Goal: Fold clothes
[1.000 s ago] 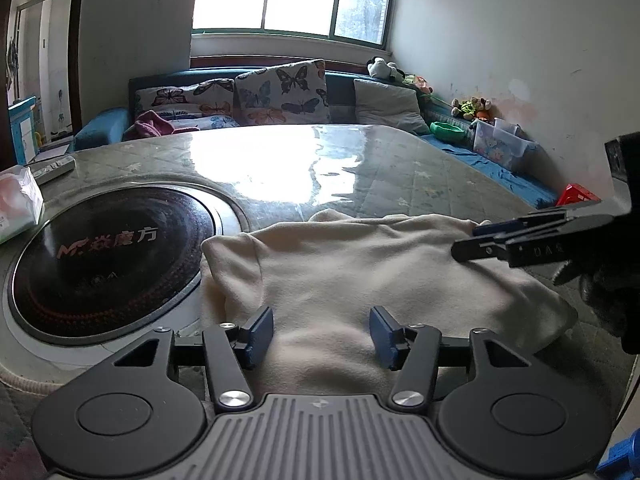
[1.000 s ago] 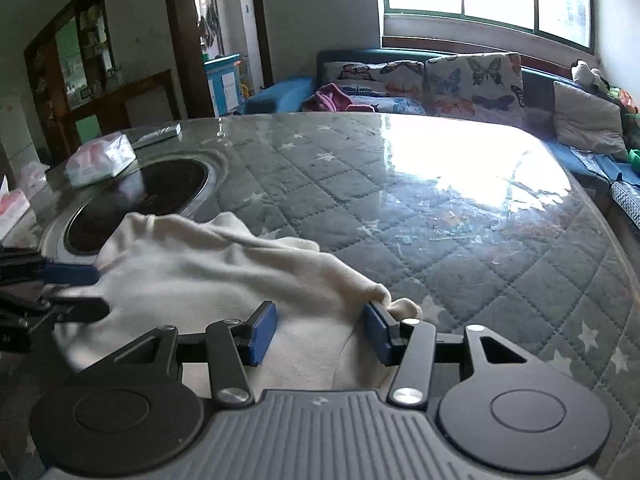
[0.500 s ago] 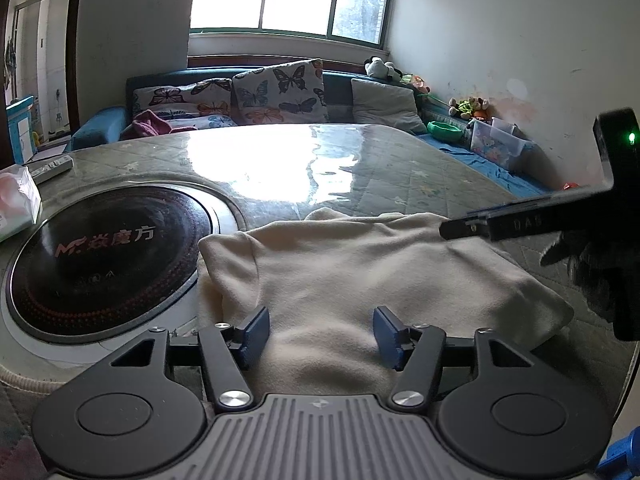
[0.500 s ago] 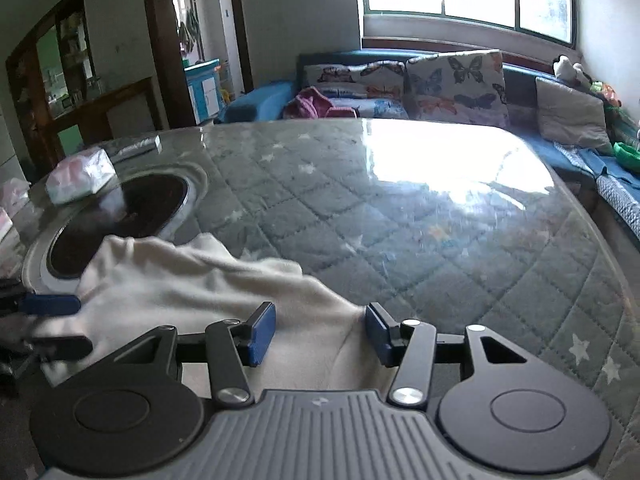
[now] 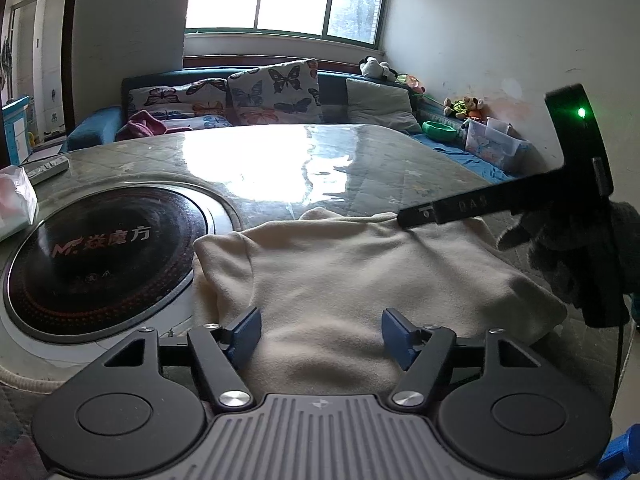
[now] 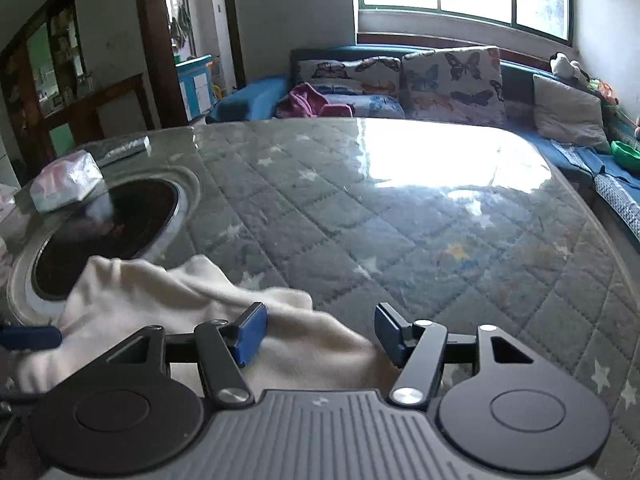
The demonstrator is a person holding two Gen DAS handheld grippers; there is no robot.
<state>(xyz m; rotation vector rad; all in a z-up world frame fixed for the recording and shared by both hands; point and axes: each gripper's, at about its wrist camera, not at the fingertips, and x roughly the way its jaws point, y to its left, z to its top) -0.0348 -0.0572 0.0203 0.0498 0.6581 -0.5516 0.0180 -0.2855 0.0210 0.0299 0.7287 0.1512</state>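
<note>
A cream fleece garment (image 5: 360, 276) lies folded in a thick pad on the quilted table, its left edge beside the round black cooktop. My left gripper (image 5: 320, 338) is open and empty, hovering over the garment's near edge. In the left wrist view the right gripper (image 5: 424, 216) reaches in from the right above the garment's far edge, held by a gloved hand. In the right wrist view the right gripper (image 6: 318, 332) is open and empty above the garment (image 6: 192, 300). A blue fingertip (image 6: 30, 337) of the left gripper shows at the left edge.
A round black induction cooktop (image 5: 92, 256) is set in the table at left. A tissue pack (image 5: 16, 204) and a remote (image 5: 46, 168) lie beyond it. The quilted table top (image 6: 400, 220) under glass spreads to the right. A sofa with butterfly cushions (image 5: 276, 92) stands behind.
The right gripper has risen off the garment and tilted upward, pulling back a little. The left gripper has stayed almost still. The garment lies as before.
</note>
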